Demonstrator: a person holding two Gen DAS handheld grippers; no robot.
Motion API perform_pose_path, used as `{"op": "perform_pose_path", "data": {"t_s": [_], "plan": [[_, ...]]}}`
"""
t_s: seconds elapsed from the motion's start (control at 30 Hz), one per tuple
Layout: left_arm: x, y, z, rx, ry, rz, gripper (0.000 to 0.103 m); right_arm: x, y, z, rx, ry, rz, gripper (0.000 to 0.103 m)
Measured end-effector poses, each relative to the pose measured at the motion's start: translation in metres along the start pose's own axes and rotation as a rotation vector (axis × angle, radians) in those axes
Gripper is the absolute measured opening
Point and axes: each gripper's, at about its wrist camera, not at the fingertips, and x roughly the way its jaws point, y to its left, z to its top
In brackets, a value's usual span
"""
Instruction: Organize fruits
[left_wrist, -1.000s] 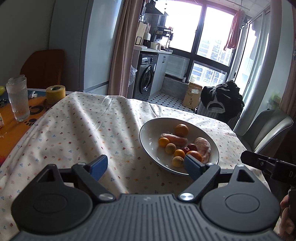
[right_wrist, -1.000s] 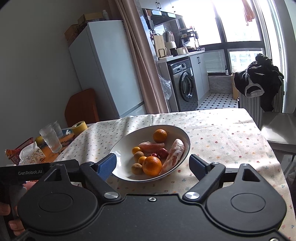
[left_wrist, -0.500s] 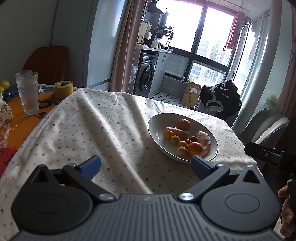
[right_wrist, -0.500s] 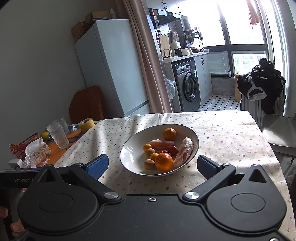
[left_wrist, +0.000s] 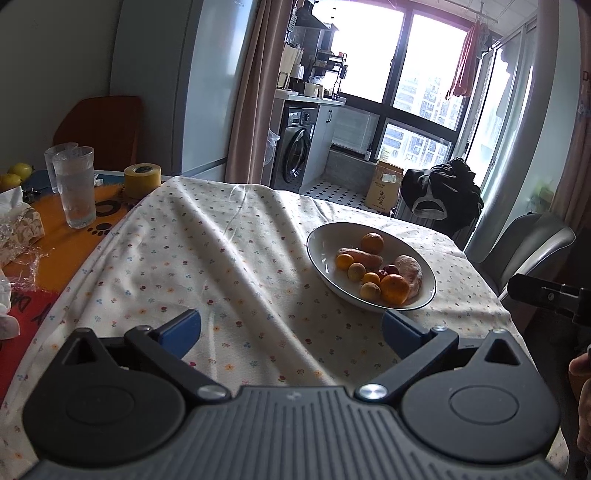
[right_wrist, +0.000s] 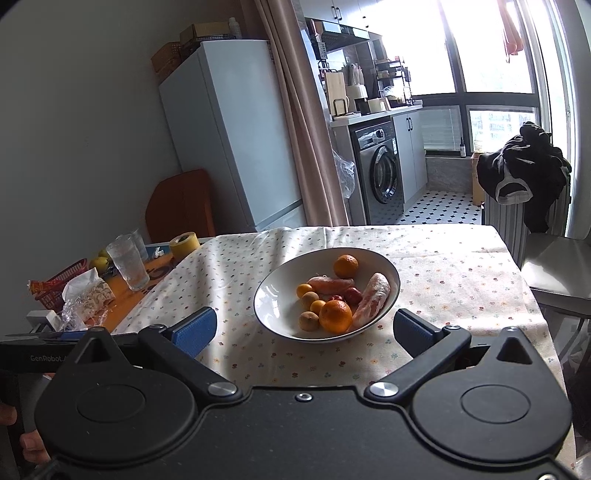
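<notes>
both tools spread empty, left tool (left_wrist: 291, 332), right tool (right_wrist: 304, 328); fruit bowl (right_wrist: 273, 295) ahead

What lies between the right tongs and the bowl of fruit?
Only bare flowered tablecloth separates the open right tongs from the bowl, as the right wrist view shows.

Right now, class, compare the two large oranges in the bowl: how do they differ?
The near orange lies at the front of the bowl, touching the small yellow fruits; the far orange sits alone toward the back rim. The near orange looks bigger, though it is closer to the camera. The near orange rests against the pale sweet potato; the far orange does not. Both are round and orange.
</notes>
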Motion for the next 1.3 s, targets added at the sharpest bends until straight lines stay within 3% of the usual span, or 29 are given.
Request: {"op": "perform_pose_path", "data": {"t_s": [0.4,1.3], "plan": [[-0.030,-0.004,0.010,0.052,-0.048,-0.006,0.103,-0.019,0.015,0.003,-0.041,0.010,0.022,0.103],[-0.028,-0.010,0.008,0.074,-0.039,-0.025,0.103,-0.021,0.009,0.002,-0.037,0.046,0.017,0.103]]}}
